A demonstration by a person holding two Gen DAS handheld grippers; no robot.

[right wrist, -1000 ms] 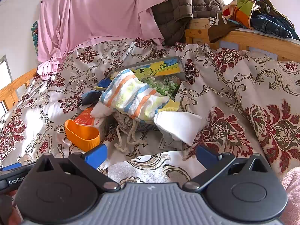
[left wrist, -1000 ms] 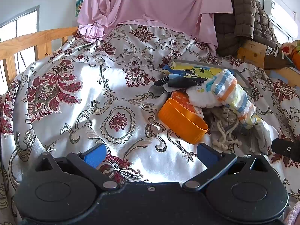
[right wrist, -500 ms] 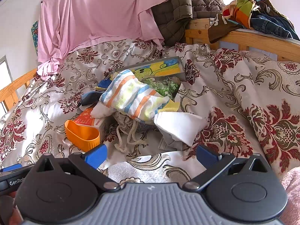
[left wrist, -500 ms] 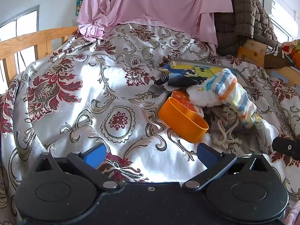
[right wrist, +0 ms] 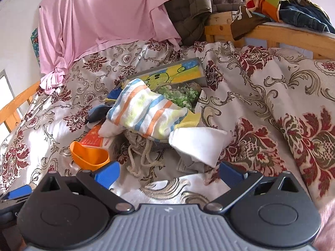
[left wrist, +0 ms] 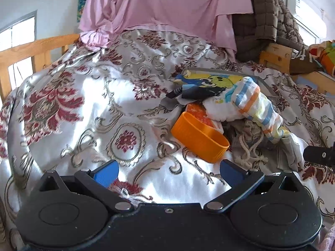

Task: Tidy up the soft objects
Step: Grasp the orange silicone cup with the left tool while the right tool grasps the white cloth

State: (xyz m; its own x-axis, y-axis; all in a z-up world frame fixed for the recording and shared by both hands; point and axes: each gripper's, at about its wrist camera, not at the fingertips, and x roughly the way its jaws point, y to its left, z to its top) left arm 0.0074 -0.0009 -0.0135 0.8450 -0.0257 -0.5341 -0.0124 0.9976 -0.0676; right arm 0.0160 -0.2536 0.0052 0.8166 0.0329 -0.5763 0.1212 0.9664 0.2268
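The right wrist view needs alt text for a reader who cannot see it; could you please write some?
Open right tongs hover over a floral bedspread, facing a heap: a striped towel on top, a white cloth to its right, an orange cup to its left. A pink sheet hangs behind.

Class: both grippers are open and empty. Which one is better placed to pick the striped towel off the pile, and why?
Probably the right gripper: the striped towel lies almost straight ahead of its open jaws. From the left gripper it sits off to the right, behind the orange container.
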